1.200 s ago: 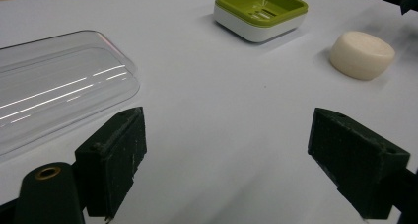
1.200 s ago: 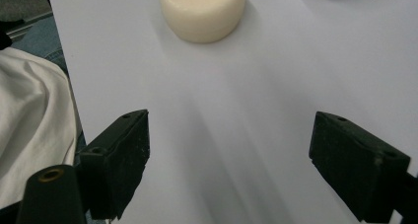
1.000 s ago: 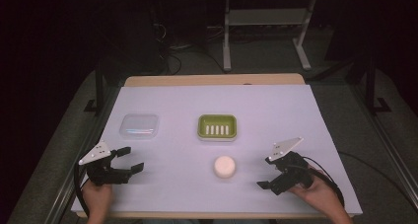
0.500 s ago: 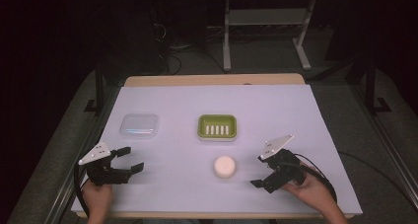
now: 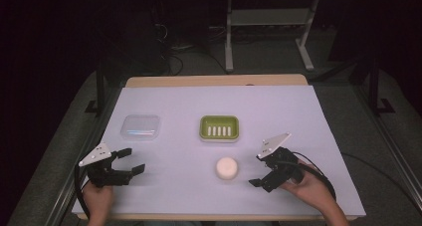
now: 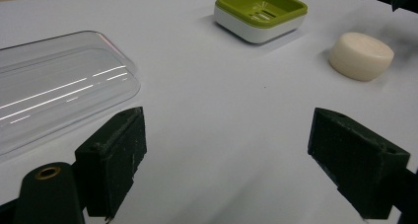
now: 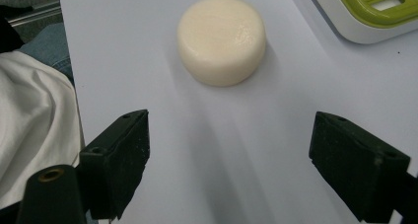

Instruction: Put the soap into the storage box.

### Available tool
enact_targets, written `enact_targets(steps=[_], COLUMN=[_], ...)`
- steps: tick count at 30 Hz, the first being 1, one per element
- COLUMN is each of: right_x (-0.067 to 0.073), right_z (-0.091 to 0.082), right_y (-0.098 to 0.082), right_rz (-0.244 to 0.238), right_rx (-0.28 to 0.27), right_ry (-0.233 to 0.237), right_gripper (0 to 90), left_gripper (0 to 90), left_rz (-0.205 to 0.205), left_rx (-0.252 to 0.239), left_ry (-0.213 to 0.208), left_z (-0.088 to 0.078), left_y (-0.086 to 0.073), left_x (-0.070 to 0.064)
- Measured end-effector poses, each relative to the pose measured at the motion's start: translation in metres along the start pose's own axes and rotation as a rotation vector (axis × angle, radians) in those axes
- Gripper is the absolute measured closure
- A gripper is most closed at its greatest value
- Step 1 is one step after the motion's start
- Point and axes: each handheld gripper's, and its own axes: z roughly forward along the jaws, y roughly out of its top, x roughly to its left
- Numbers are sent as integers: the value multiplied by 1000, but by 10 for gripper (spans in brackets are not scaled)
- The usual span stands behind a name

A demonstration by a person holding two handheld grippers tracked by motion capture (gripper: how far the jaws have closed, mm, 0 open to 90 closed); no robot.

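Right tool (image 5: 260, 172) near counter's (image 5: 298, 116) front edge, right of centre; jaws wide apart, holding nothing, aimed at round cream soap bar (image 5: 227, 168). Soap bar lies flat just beside tool, apart from it, between jaw lines in right gripper view. Left tool (image 5: 130, 161) near front left corner, spread wide, empty. Green-and-white slotted soap dish (image 5: 219, 128) mid-counter; clear plastic lid (image 5: 141, 127) toward left edge.

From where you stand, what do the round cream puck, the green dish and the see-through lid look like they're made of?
Round puck: probably bar soap, matte, waxy, slightly mottled top.
Green dish: likely moulded plastic, a smooth green slotted insert in a white base with soft sheen.
See-through lid: looks like thin clear plastic, glossy, with bright streaks of reflected light.
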Motion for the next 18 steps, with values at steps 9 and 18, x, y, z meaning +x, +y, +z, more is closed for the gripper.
enact_targets(steps=[9, 18], right_x=[1, 2], right_z=[4, 9], right_y=[8, 14], right_rz=[-34, -35], right_rx=[6, 17], right_ry=[-1, 3], right_gripper=[150, 140], left_gripper=[145, 145], left_rz=[1, 2], left_rx=[1, -1], left_ry=[-2, -2], left_z=[0, 0], left_y=[0, 0], left_x=[0, 0])
